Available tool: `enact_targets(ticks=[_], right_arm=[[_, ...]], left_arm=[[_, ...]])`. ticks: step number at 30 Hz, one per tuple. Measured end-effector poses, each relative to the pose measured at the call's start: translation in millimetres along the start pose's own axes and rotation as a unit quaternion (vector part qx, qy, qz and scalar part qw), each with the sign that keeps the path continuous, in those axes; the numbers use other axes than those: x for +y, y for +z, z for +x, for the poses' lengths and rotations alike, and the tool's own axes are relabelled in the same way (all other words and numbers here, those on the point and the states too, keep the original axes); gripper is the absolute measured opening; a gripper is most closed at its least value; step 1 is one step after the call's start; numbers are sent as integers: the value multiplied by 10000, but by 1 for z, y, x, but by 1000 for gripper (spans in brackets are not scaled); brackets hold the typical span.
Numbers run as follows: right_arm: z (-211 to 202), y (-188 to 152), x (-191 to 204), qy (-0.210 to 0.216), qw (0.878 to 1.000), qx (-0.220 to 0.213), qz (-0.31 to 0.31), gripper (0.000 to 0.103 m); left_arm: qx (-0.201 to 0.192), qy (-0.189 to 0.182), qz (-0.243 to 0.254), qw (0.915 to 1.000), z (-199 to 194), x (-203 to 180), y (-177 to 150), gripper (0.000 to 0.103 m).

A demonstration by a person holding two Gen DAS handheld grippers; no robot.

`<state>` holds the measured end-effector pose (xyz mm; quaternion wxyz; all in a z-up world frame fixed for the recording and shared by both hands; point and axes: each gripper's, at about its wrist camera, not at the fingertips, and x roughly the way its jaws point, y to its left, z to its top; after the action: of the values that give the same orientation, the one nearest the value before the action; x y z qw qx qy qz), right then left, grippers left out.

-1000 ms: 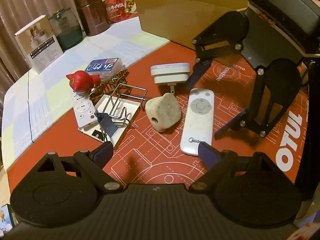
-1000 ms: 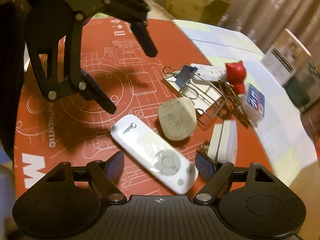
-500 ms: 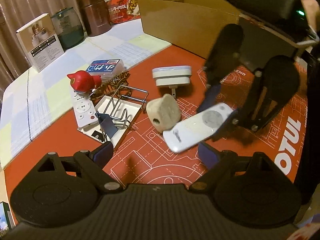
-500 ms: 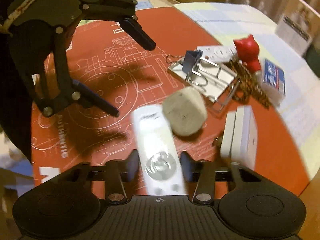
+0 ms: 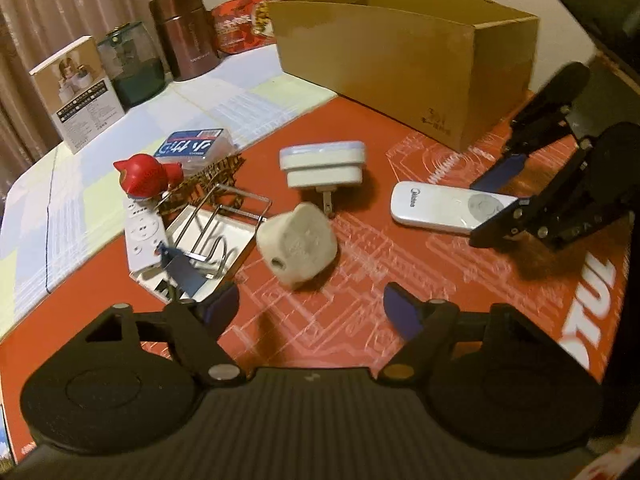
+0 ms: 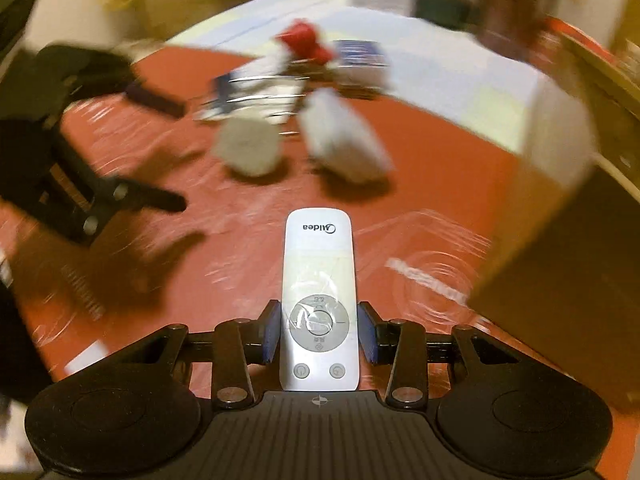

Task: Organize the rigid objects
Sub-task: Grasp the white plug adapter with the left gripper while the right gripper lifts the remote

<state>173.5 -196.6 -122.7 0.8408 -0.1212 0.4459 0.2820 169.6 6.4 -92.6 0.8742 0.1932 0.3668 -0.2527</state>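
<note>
Remote (image 6: 319,300), slim glossy white plastic with a round grey button pad, sits pinched at its button end between the blue pads of the right gripper (image 6: 319,330), lifted over the red mat (image 5: 360,280). A second ago it lay flat beside the rough pale stone (image 5: 297,246). Left gripper (image 5: 311,310) is closing, nothing between its jaws. Brown cardboard box (image 5: 404,56) stands far right.

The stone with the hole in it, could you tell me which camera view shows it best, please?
The left wrist view: the stone lies sharp and unobstructed on the red mat, hole facing the camera, ahead of the closing left gripper, whose fingers hold nothing. In the right wrist view it is only a motion-blurred grey lump.
</note>
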Motion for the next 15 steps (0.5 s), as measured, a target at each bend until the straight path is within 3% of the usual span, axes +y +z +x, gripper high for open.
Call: enact_targets(ticks=[8, 12, 15], right_arm=[[1, 3, -12, -290, 9983, -288, 412, 37], [5, 3, -14, -358, 9979, -329, 433, 37], [3, 2, -15, -388, 9973, -402, 486, 37]], left_arm=[[-153, 917, -1033, 9903, 23, -2, 21, 74], [-144, 1109, -1344, 9846, 32, -1, 28, 74], [-58, 1216, -1382, 9829, 39, -6, 32, 66]])
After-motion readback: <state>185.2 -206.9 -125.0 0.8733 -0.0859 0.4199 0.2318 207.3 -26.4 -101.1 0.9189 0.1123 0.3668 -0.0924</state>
